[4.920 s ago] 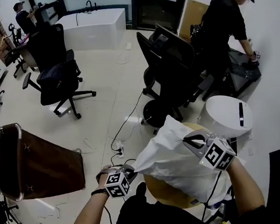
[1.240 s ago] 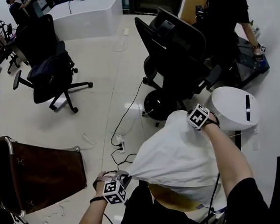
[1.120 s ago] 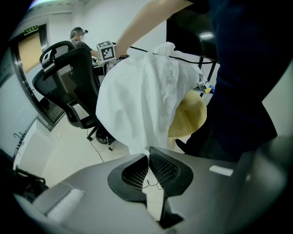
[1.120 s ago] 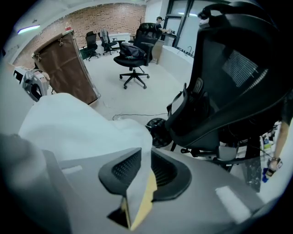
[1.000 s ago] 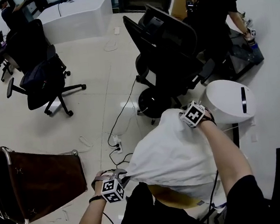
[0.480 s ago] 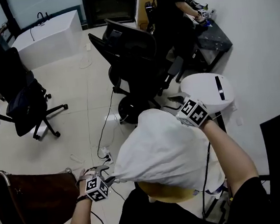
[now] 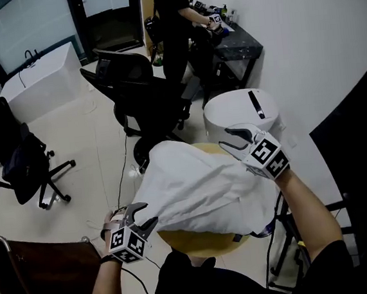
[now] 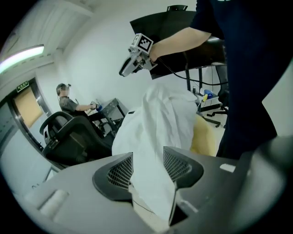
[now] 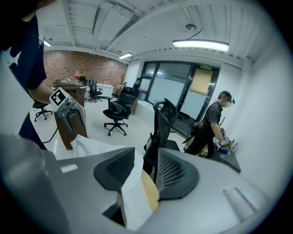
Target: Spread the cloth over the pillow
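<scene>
A: First entry, far left?
B: A brown panel with a metal rim (image 7: 35, 280) in the low corner. A black office chair (image 7: 18, 169) stands above it on the pale floor.
A: Next?
B: The left gripper (image 7: 143, 215), low, just beside the cloth's near-left corner. Its jaws are spread wide and have just been opening. Cloth shows in the gap, not pinched.
A: The task's things?
B: A creased white cloth (image 7: 200, 187), draped over the yellow pillow (image 7: 202, 244). It covers most of it; a yellow rim shows at the near edge and a sliver at the far edge.
A: Right of that?
B: The right gripper (image 7: 226, 139), above the cloth's far-right edge. Its jaws are apart and have also just been opening. Cloth and pillow edge show in the gap, with the pads not pressing them.
A: Beyond?
B: A white round bin (image 7: 241, 108) just behind. Further back is a dark desk (image 7: 238, 44) with a person (image 7: 173, 21) standing at it.
</scene>
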`<action>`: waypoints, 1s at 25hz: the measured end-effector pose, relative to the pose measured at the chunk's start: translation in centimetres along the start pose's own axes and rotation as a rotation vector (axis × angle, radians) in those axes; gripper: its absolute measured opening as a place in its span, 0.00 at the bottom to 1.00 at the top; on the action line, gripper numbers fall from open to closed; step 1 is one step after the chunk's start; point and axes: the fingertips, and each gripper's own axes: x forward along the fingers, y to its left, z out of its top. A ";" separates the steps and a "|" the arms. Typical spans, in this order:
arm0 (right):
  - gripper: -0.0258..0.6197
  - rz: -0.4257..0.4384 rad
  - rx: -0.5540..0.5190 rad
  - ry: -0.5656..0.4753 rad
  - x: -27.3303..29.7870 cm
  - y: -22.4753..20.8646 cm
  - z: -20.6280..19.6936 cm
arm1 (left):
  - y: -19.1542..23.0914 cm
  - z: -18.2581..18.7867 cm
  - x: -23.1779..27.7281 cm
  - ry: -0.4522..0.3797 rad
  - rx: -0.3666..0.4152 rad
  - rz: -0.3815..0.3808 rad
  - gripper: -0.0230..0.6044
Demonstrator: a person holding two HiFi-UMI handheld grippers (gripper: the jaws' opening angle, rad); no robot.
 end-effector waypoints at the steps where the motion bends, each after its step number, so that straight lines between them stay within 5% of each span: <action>1: 0.30 -0.016 0.006 -0.006 -1.7 0.2 -0.6 | -0.5 1.8 0.2 -0.021 0.015 -0.003 0.35; 13: 0.30 -0.154 0.184 0.042 -14.0 4.0 -12.6 | -8.9 14.8 10.2 -0.079 0.239 -0.168 0.34; 25: 0.31 -0.170 0.531 0.184 -14.5 13.1 -27.1 | -11.0 13.7 19.2 0.120 0.376 -0.213 0.33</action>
